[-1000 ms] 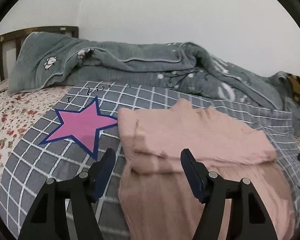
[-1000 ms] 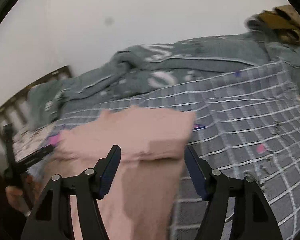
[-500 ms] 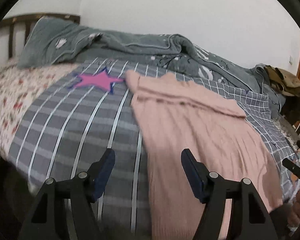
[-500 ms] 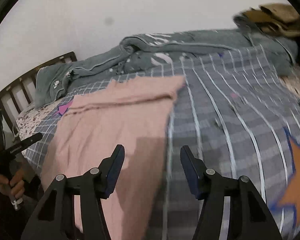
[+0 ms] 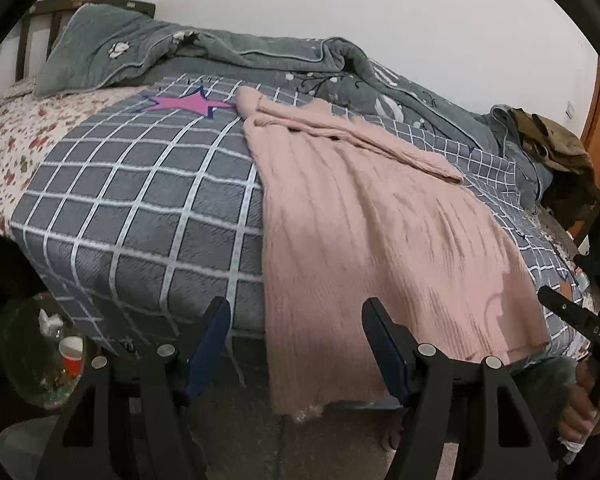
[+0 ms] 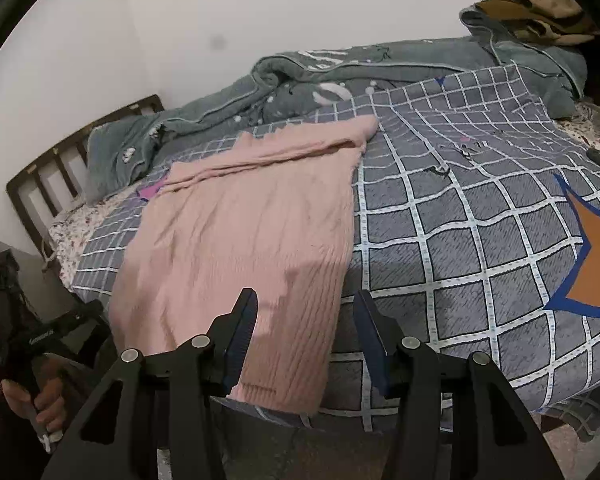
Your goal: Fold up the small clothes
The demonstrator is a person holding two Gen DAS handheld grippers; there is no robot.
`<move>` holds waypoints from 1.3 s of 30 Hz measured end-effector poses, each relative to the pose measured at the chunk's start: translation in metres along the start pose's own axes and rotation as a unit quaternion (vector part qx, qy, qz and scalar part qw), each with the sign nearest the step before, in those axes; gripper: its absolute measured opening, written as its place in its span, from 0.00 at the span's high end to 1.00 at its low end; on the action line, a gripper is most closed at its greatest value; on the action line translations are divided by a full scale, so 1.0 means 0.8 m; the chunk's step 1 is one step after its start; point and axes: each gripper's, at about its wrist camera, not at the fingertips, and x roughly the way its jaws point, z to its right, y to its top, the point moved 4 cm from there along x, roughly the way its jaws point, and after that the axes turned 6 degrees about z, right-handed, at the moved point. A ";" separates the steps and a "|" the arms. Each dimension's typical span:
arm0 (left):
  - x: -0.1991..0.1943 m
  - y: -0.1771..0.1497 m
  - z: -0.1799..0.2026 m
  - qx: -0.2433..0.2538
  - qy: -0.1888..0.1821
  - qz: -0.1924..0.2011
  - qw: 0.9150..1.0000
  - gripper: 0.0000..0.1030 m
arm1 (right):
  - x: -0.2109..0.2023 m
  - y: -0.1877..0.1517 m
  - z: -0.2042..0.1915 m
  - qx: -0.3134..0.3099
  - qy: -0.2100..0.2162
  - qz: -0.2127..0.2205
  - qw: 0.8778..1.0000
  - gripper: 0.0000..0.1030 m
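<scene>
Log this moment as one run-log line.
left gripper: open, empty | right gripper: open, empty | pink garment: partly folded, hem overhanging checked bedspread

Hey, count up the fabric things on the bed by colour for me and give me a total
Pink: 1, the sweater
Grey-green: 1, the rumpled blanket
Grey checked: 1, the cover
Floral: 1, the sheet
Brown: 1, the bundle at the far end
Total: 5
</scene>
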 end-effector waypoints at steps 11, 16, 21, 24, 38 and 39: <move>0.033 -0.001 0.012 -0.004 0.039 -0.015 0.999 0.62 | 0.020 -0.004 0.007 0.022 -0.043 -0.019 0.999 0.52; 0.040 0.000 0.014 0.001 0.068 -0.011 0.998 0.81 | 0.038 -0.016 -0.008 -0.009 -0.056 -0.050 0.997 0.52; 0.040 0.004 0.010 -0.002 0.059 -0.009 0.998 0.90 | 0.047 -0.023 -0.016 -0.028 -0.066 -0.061 0.996 0.91; 0.028 0.010 -0.003 -0.019 0.055 0.006 0.998 0.90 | 0.032 -0.016 -0.009 -0.020 -0.053 -0.035 0.998 0.95; 0.023 0.000 -0.029 -0.073 -0.016 -0.034 0.997 0.87 | 0.011 -0.009 0.013 0.022 -0.023 -0.025 0.999 0.88; 0.019 -0.003 -0.030 -0.076 -0.022 -0.035 0.996 0.86 | 0.010 -0.009 0.013 0.021 -0.022 -0.025 0.999 0.84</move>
